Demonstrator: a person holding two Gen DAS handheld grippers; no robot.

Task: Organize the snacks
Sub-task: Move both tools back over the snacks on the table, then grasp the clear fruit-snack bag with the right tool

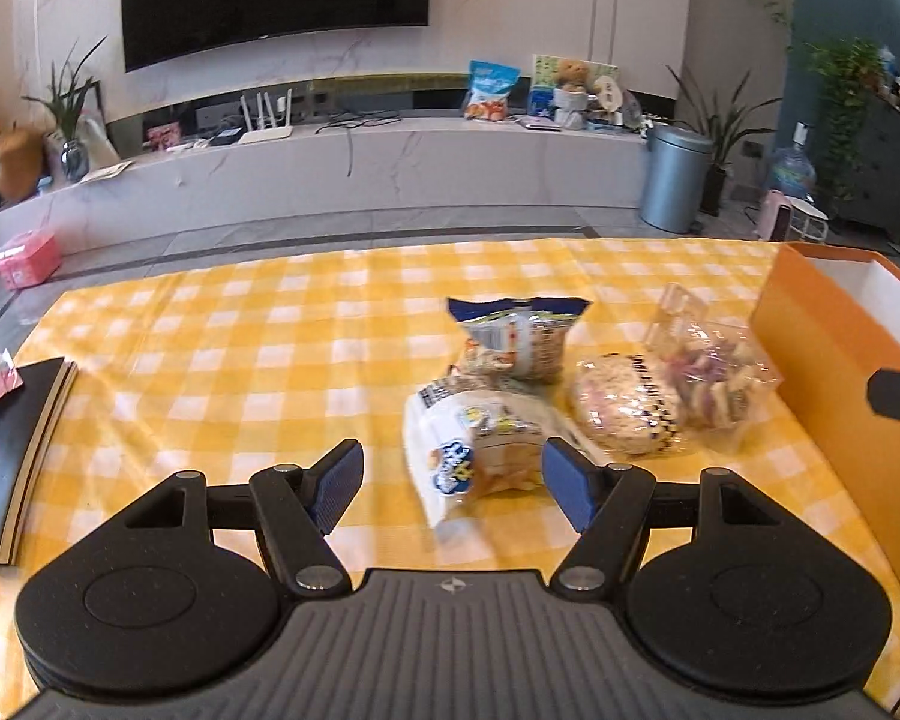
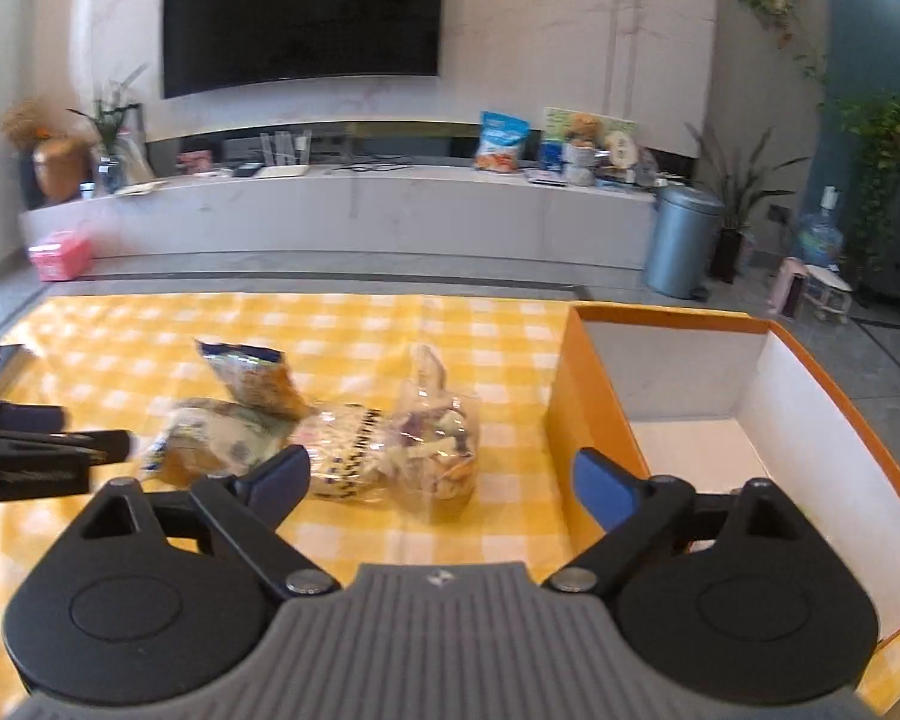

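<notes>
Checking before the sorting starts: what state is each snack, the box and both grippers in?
Left gripper: open, empty.
Right gripper: open, empty.
Orange cardboard box with white inside: open, nothing seen inside.
White bread bag: lying flat.
Blue-topped snack bag: lying on the cloth.
Round clear-wrapped cake: lying flat.
Clear bag of mixed pieces: on the cloth.

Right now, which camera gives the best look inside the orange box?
The right wrist view. It looks down into the orange box, showing its white inner walls and bare floor, nothing visible in it. The left wrist view shows mainly its orange outer side and a strip of white wall at the frame's edge.
</notes>
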